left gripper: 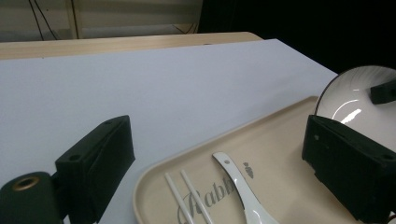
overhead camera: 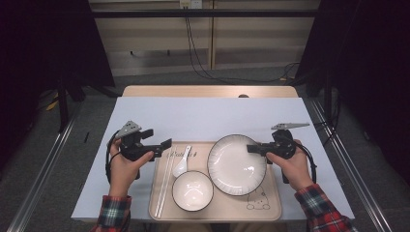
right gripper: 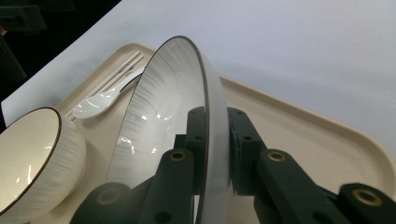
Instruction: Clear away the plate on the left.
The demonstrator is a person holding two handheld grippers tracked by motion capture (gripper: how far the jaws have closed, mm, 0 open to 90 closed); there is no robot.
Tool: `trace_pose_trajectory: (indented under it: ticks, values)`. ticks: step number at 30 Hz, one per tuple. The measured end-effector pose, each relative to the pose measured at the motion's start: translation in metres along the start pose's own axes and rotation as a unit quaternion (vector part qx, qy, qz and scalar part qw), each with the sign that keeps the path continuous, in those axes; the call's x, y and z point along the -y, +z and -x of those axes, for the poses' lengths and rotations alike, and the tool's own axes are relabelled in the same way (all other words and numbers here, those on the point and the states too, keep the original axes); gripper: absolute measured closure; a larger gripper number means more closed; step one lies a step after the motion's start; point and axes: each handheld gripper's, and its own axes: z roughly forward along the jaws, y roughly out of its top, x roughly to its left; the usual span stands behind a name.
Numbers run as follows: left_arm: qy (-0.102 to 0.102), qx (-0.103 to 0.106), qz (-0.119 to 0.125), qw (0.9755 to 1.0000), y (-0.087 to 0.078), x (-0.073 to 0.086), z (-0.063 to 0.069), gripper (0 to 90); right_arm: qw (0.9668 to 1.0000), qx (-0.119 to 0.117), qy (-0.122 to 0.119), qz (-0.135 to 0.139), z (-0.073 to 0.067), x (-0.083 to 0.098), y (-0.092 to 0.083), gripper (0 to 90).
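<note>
**Right gripper pinched the plate's rim over the tray**

The right gripper (overhead camera: pixel 252 149) had its jaws clamped on the right rim of the white plate (overhead camera: pixel 237 164), one jaw inside the rim and one outside. The plate sat tilted at the right side of the beige tray (overhead camera: pixel 273 210), just right of the bowl (overhead camera: pixel 192 190). A spoon (overhead camera: pixel 182 162) and chopsticks (overhead camera: pixel 165 181) lay at the tray's left. The left gripper (overhead camera: pixel 164 144) hovered by the tray's far left corner, jaws spread and holding nothing, above the white table (overhead camera: pixel 203 116).
</note>
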Motion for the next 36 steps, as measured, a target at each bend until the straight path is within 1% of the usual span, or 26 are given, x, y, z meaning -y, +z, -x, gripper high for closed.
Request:
trace_pose_trajectory:
  ticks: [3,8,10,12,13,15,16,18,19,22,23,25,26,27,29,36]
  values:
    - [-0.001,-0.001,0.000,1.0000,0.000,0.000,-0.001,9.0,0.9998,0.018,0.002,0.002,0.001,0.001,0.001,82.0]
    - [0.001,0.003,-0.001,1.0000,0.001,0.001,-0.003,9.0,0.9994,0.031,-0.003,0.011,0.003,0.002,0.003,82.6]
    - [-0.002,0.001,-0.001,1.0000,0.001,0.002,-0.003,9.0,0.9992,0.038,-0.007,0.012,0.004,0.002,0.004,83.0]
    - [-0.001,-0.002,-0.002,1.0000,0.000,0.002,-0.002,9.0,0.9988,0.046,-0.012,0.011,0.005,0.003,0.005,83.4]
    - [-0.001,0.001,-0.001,1.0000,-0.001,0.002,-0.003,9.0,0.9986,0.050,-0.015,0.012,0.005,0.003,0.005,83.6]
    - [0.000,-0.003,-0.001,1.0000,-0.002,0.002,-0.003,9.0,0.9981,0.057,-0.020,0.014,0.006,0.003,0.006,83.9]
    - [-0.001,0.000,0.000,1.0000,-0.003,0.003,-0.003,9.0,0.9979,0.058,-0.023,0.014,0.006,0.003,0.006,84.0]
    - [-0.003,-0.001,0.001,1.0000,-0.004,0.003,-0.003,9.0,0.9980,0.057,-0.022,0.014,0.008,0.003,0.007,84.1]
    - [-0.002,-0.003,0.001,1.0000,-0.004,0.003,-0.003,9.0,0.9982,0.056,-0.018,0.013,0.008,0.002,0.008,84.1]
    - [-0.003,-0.009,-0.001,1.0000,-0.005,0.004,-0.003,9.0,0.9984,0.053,-0.018,0.011,0.010,0.002,0.009,84.0]
    - [-0.002,-0.006,-0.002,1.0000,-0.005,0.004,-0.003,9.0,0.9984,0.052,-0.018,0.010,0.010,0.002,0.008,83.9]
    - [-0.003,-0.008,-0.002,1.0000,-0.006,0.004,-0.002,9.0,0.9980,0.056,-0.027,0.011,0.011,0.003,0.008,84.0]
    - [-0.002,-0.005,0.000,1.0000,-0.007,0.005,-0.002,9.0,0.9980,0.056,-0.029,0.012,0.011,0.003,0.008,84.1]
    - [-0.001,-0.009,-0.002,1.0000,-0.007,0.005,-0.002,9.0,0.9977,0.059,-0.030,0.014,0.010,0.003,0.008,84.2]
    - [-0.004,-0.010,0.000,0.9999,-0.008,0.006,-0.002,9.0,0.9973,0.062,-0.036,0.017,0.009,0.003,0.008,84.1]
    - [-0.005,-0.009,0.000,0.9999,-0.010,0.006,-0.003,9.0,0.9970,0.064,-0.040,0.019,0.010,0.004,0.009,84.1]
